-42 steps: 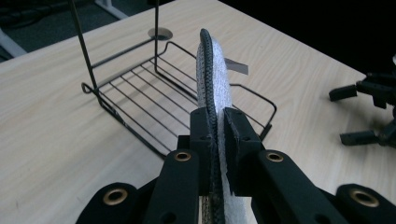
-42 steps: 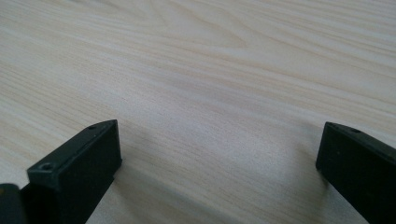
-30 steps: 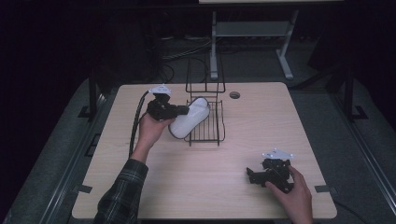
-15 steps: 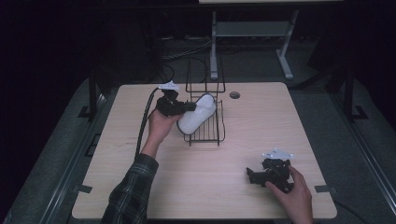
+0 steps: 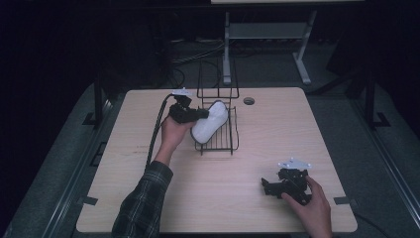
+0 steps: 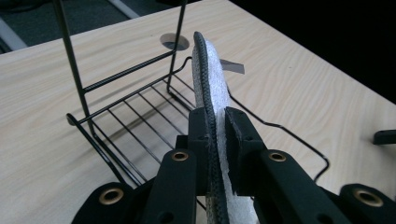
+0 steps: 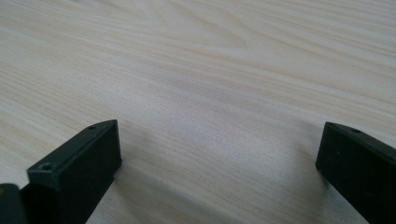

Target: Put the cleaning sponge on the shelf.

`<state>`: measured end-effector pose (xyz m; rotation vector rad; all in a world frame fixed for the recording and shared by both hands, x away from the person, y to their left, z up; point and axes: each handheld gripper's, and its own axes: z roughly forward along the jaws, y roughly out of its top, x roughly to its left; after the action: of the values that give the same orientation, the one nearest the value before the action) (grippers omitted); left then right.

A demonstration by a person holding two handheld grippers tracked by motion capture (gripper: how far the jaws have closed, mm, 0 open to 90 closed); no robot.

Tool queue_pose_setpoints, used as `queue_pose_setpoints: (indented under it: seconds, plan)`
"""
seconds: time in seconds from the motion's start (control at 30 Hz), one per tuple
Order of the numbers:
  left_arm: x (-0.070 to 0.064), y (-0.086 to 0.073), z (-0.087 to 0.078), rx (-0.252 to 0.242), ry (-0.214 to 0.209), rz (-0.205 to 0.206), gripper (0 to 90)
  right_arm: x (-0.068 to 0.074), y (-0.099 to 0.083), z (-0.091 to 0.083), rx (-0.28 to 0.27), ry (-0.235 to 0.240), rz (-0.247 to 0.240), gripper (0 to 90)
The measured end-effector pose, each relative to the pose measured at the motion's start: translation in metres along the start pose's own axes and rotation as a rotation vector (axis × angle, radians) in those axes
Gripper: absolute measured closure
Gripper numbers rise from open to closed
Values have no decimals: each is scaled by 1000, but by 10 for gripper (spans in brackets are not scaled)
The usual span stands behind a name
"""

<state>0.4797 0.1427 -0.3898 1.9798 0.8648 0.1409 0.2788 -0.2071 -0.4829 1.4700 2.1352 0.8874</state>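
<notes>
Left gripper (image 6: 215, 122) clamped on the edge of a white insole (image 6: 212, 70) with a dark rim, jaws pressed against both faces. Insole held on edge over the wire rack (image 5: 217, 130), far end above the rack's floor near its upright back. Rack near the table's (image 5: 277, 129) far edge, beside a round hole (image 5: 249, 101). Right gripper (image 7: 219, 149) spread wide over bare wood, resting near the front right corner, well apart from the rack.

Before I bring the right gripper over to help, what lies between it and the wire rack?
Just bare table, seen from the high view, between the right gripper and the wire rack.
</notes>
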Motion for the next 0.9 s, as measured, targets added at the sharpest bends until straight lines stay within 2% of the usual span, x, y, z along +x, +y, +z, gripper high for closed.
queue_pose_setpoints:
  seconds: [0.4, 0.9]
  plan:
    - [15, -7, 7, 28, 62, -17, 754, 0, 0, 0, 0, 0, 0, 0]
    - [26, -14, 13, 60, 108, -35, 714, 0, 0, 0, 0, 0, -1, 0]
